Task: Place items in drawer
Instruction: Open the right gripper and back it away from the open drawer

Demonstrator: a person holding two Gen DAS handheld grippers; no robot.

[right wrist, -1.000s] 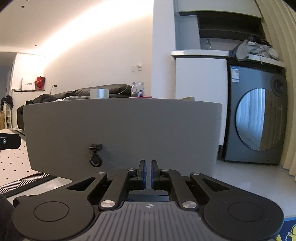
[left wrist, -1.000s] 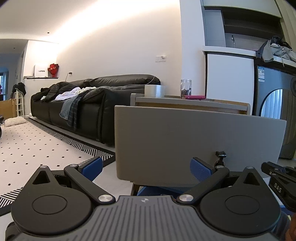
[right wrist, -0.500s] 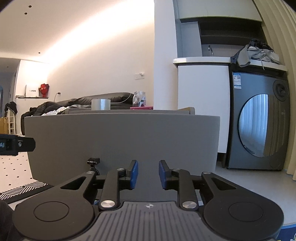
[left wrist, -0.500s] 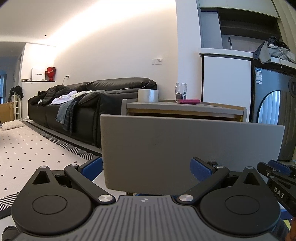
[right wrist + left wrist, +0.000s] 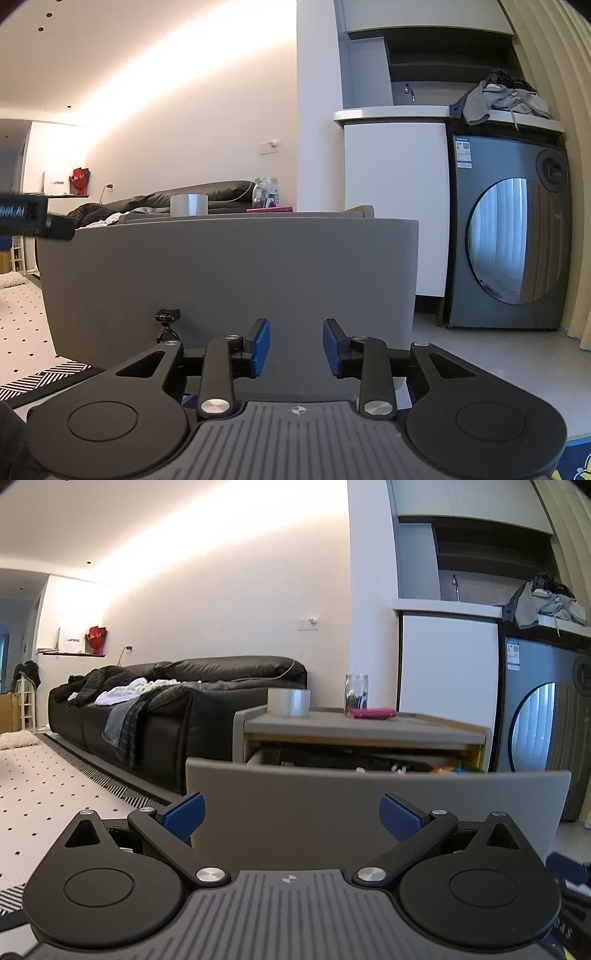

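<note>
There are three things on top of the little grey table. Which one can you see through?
The glass jar. It is clear, with dark bits showing inside. The roll of tape beside it is solid grey, and the flat pink thing in front of it is solid too.

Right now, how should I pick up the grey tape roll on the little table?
Grab the tape roll around its curved side wall, coming from above or from the front. It lies flat on the table, hole up, near the left front corner, apart from the jar, so that side is free. The left tool looks wide enough open; that is a guess.
</note>
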